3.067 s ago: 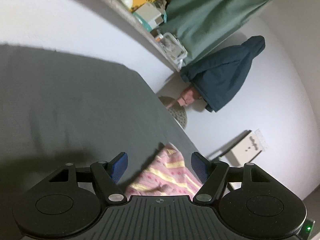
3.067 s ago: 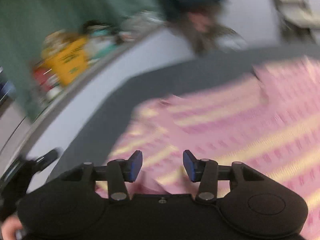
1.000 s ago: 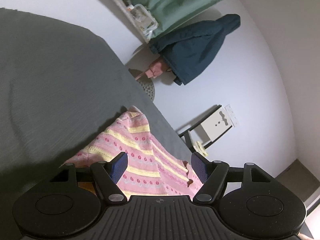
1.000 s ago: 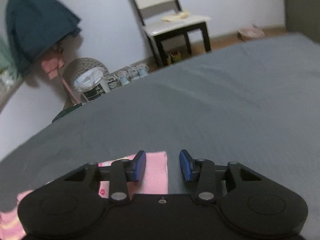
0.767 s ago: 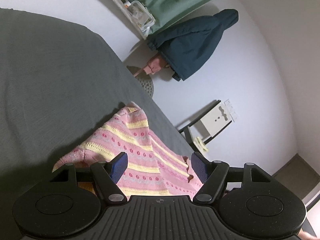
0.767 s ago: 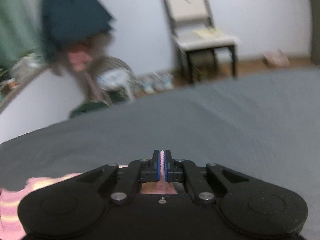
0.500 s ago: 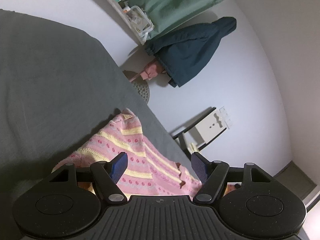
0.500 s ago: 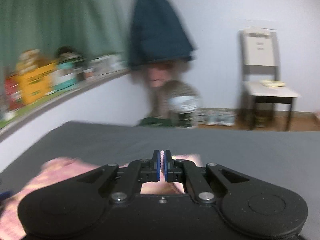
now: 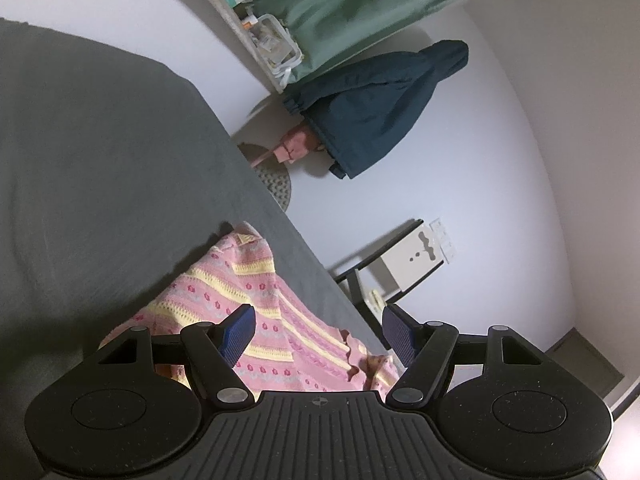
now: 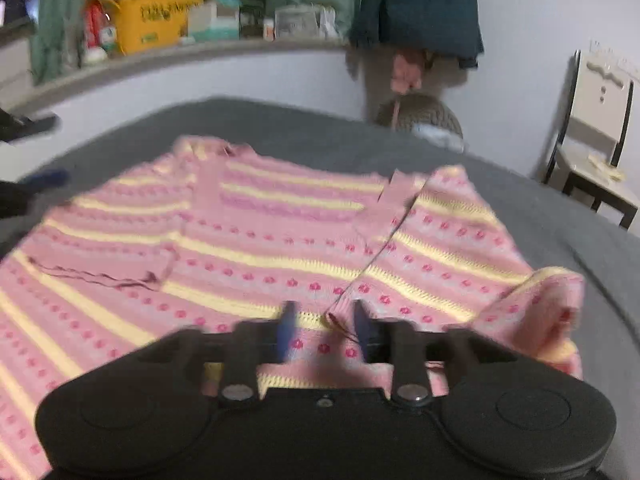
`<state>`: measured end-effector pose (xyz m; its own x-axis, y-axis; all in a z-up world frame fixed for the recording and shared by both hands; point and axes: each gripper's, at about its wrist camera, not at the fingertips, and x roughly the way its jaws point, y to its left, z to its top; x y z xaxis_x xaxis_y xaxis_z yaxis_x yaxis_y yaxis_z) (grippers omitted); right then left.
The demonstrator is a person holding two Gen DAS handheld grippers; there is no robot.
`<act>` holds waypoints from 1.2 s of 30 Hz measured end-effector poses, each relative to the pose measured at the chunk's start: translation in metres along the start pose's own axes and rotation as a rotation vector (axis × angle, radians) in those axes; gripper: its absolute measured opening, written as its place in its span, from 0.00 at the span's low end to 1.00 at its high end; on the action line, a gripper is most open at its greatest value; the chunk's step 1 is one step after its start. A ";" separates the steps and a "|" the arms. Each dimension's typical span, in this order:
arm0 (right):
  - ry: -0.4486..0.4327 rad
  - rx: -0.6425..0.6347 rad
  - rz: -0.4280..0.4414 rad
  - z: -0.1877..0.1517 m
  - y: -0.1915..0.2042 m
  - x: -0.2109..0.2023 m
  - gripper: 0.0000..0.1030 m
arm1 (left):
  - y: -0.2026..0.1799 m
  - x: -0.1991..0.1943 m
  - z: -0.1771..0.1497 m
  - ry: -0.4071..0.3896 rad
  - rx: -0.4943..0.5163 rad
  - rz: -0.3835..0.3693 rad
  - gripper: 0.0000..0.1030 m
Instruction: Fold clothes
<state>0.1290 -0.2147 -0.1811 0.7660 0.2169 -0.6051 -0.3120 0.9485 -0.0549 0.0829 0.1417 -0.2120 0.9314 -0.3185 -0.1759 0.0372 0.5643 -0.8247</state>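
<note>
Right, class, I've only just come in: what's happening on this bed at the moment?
A person with a handheld gripper in each hand is folding a pink knitted sweater with yellow stripes on a dark grey bedcover. A sleeve lies folded across its body. The right gripper has just been opening, a cuff edge lying loose between its jaws. The left gripper hovers open over the sweater's other side, holding nothing.

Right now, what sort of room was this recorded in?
Most likely a bedroom in a home. A pink striped sweater lies on a wide surface under a grey sheet, probably a bed; a dark jacket hangs on the wall, and a chair stands nearby.
</note>
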 end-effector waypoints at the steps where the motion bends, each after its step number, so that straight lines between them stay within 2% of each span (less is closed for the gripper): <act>1: -0.028 0.009 -0.035 0.001 -0.005 -0.011 0.39 | 0.000 0.001 0.000 0.000 -0.006 0.001 0.68; 3: -0.064 0.052 -0.159 0.002 -0.020 -0.026 0.41 | 0.001 0.002 0.000 -0.001 -0.014 -0.002 0.68; 6: -0.027 0.232 -0.346 0.000 -0.054 -0.033 0.43 | 0.000 0.003 -0.001 0.000 -0.024 -0.005 0.68; 8: 0.012 0.411 -0.354 -0.007 -0.078 -0.031 0.43 | -0.002 0.004 -0.002 0.001 -0.021 -0.006 0.68; 13: 0.002 0.723 -0.129 -0.027 -0.109 -0.009 0.43 | -0.004 0.006 -0.001 0.008 -0.003 -0.002 0.68; 15: 0.019 0.830 -0.101 -0.031 -0.114 0.005 0.42 | -0.003 0.007 -0.001 0.014 -0.005 0.000 0.68; 16: 0.030 0.879 -0.102 -0.033 -0.114 0.012 0.38 | -0.003 0.008 -0.002 0.016 -0.003 0.002 0.68; 17: 0.034 0.928 -0.096 -0.035 -0.116 0.018 0.30 | -0.003 0.008 -0.002 0.019 0.000 0.004 0.68; 18: 0.025 0.972 -0.076 -0.038 -0.118 0.021 0.05 | -0.003 0.008 -0.002 0.021 0.003 0.005 0.68; 19: 0.011 1.015 -0.051 -0.040 -0.119 0.023 0.05 | -0.003 0.009 -0.002 0.022 0.006 0.006 0.68; 22: -0.088 1.127 0.079 -0.044 -0.113 0.011 0.05 | -0.003 0.009 -0.001 0.020 0.010 0.006 0.68; 24: -0.222 1.263 0.212 -0.054 -0.108 -0.002 0.05 | -0.003 0.009 -0.001 0.021 0.007 0.003 0.68; 25: -0.237 1.340 0.233 -0.062 -0.103 -0.004 0.05 | -0.003 0.009 -0.001 0.022 0.006 0.002 0.68; 27: -0.115 1.431 0.197 -0.074 -0.093 0.005 0.07 | -0.003 0.010 -0.001 0.027 0.007 0.003 0.68; 29: 0.028 1.452 0.160 -0.089 -0.084 0.022 0.10 | -0.005 0.010 -0.002 0.033 0.013 0.004 0.68; 30: 0.055 1.465 0.157 -0.096 -0.081 0.025 0.08 | -0.005 0.010 -0.002 0.034 0.018 0.005 0.68; 32: 0.020 1.463 0.194 -0.104 -0.079 0.022 0.13 | -0.007 0.009 -0.002 0.033 0.030 0.006 0.68; 34: 0.007 1.390 0.195 -0.098 -0.075 0.012 0.40 | -0.007 0.009 -0.002 0.031 0.033 0.004 0.68; 36: 0.002 1.296 0.185 -0.087 -0.066 0.003 0.51 | -0.007 0.009 -0.002 0.034 0.029 0.002 0.68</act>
<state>0.1031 -0.2972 -0.2480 0.7689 0.3682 -0.5227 0.3531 0.4370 0.8273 0.0905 0.1331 -0.2086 0.9188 -0.3425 -0.1962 0.0461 0.5867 -0.8085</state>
